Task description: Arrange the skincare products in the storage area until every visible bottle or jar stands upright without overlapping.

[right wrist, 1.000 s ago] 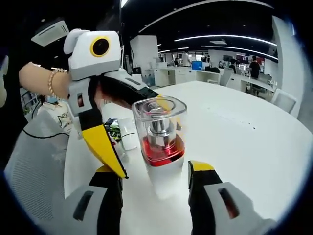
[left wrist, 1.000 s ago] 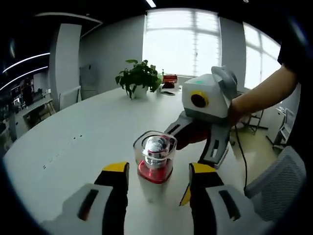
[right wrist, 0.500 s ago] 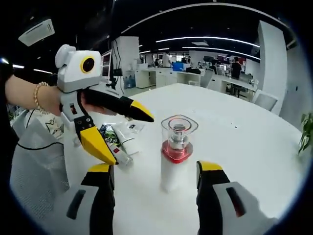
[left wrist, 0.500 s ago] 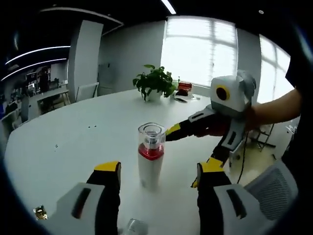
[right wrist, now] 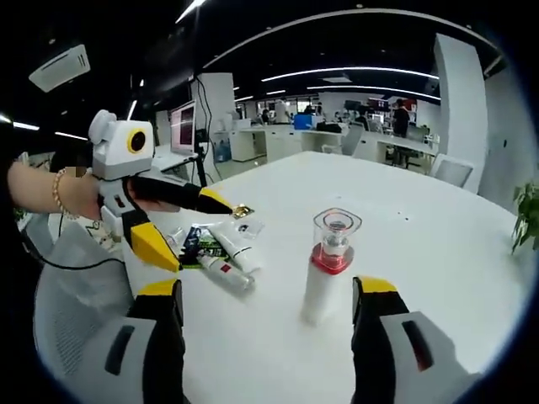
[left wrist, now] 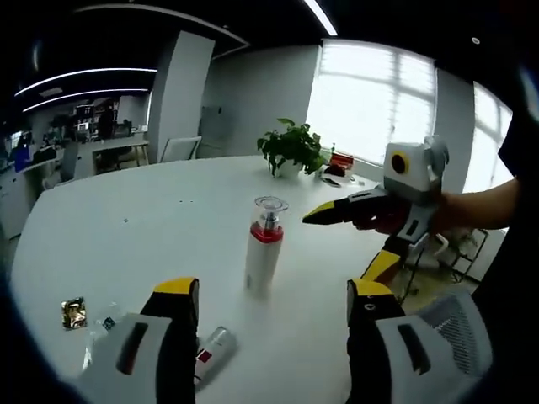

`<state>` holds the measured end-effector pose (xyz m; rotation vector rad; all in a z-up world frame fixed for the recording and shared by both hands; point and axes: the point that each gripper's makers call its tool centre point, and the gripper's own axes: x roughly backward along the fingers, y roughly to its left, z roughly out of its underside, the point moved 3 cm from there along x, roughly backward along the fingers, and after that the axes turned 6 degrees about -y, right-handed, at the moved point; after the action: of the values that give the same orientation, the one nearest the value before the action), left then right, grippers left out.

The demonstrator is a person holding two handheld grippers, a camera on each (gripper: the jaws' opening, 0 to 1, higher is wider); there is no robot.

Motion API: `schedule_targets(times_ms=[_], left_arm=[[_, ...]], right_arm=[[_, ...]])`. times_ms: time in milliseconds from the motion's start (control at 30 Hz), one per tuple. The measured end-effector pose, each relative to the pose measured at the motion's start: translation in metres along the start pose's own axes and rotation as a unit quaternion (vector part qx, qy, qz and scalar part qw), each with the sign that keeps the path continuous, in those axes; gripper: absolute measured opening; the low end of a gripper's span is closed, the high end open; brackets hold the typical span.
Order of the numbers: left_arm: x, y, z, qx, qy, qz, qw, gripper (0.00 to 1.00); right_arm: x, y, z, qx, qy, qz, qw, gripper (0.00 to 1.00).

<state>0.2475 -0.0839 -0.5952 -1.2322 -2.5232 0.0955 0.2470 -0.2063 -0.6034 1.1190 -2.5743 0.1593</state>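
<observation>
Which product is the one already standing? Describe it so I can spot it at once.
On the white table, look right of the pile of lying tubes. There a bottle stands alone: white body, red collar, clear cap. It is the only upright item; the tubes all lie flat.

Open-plan office: desk rows [right wrist: 337, 135], monitors [right wrist: 182, 128], ceiling strip lights [right wrist: 354, 74].

Window [left wrist: 370, 101] glare, ceiling strips [right wrist: 337, 71] lit, edges bent, focus sharp
</observation>
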Motion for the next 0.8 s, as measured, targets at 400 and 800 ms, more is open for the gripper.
schedule_targets(times_ms=[400, 800], left_arm=[[0.062, 0.013, 0.012, 0.014, 0.001, -0.014, 0.9998, 0.71], [0.103, 0.025, 0.036, 0.046, 0.016, -0.040, 0.9980, 0.86]], right_arm=[[0.007, 0.036, -0.006, -0.027, -0.011, 0.035, 0.9989, 0.88], [0.010, 0.057, 0.002, -0.056, -0.014, 0.079, 0.9952, 0.94]])
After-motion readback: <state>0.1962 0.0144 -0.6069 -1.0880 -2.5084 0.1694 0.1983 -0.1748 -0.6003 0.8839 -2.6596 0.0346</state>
